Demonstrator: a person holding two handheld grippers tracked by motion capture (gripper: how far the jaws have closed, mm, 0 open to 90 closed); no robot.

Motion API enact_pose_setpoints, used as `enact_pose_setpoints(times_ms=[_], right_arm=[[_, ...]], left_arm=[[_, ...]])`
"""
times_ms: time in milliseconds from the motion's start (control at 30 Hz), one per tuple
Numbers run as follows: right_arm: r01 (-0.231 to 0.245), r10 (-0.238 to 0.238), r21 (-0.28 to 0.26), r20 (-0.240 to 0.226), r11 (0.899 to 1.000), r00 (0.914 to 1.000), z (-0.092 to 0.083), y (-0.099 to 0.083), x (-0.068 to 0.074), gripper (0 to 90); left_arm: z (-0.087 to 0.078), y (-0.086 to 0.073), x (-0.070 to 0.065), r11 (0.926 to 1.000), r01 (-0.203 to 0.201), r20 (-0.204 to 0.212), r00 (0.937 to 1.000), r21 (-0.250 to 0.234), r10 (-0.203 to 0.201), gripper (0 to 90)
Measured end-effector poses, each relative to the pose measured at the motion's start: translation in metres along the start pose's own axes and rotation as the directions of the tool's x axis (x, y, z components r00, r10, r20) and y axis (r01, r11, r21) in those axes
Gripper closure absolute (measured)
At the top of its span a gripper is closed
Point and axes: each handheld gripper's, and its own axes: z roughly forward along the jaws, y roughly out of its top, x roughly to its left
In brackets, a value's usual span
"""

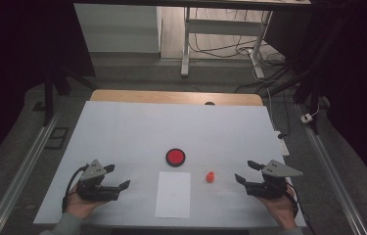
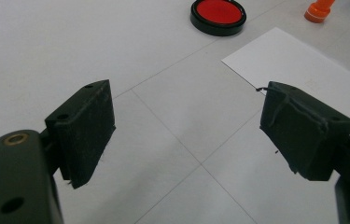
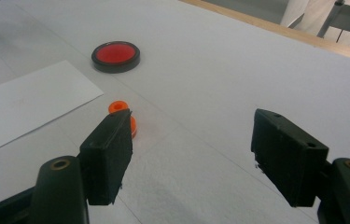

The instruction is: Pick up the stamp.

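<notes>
Matt white paper sheet [image 1: 172, 194] beside a glossy black-rimmed red pad [image 1: 175, 157]; beyond the pad, bare wood table edge [image 1: 171, 96].

- The left gripper [image 1: 115, 177], a black two-fingered tool with a grey three-cornered plate on top, sits in the person's left hand [image 1: 80, 203] at the near left of the counter.
- Its fingers [image 2: 86, 128] stand wide apart, holding nothing.
- The right gripper [image 1: 245, 172], of the same build, sits in the right hand [image 1: 281, 205] at the near right.
- Its fingers [image 3: 109, 156] are likewise spread wide and empty.
- Both grippers angle inward toward the counter's middle.
</notes>
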Motion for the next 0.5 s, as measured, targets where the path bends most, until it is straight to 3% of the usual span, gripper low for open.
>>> enact_pose_setpoints(times_ms=[500], right_arm=[[0.036, -0.035, 0.010, -0.071, 0.999, 0.9968, 0.017, 0.013, 0.022, 29.2]], left_arm=[[0.003, 0.000, -0.002, 1.0000, -0.004, 0.007, 1.0000, 0.009, 0.004, 17.1]])
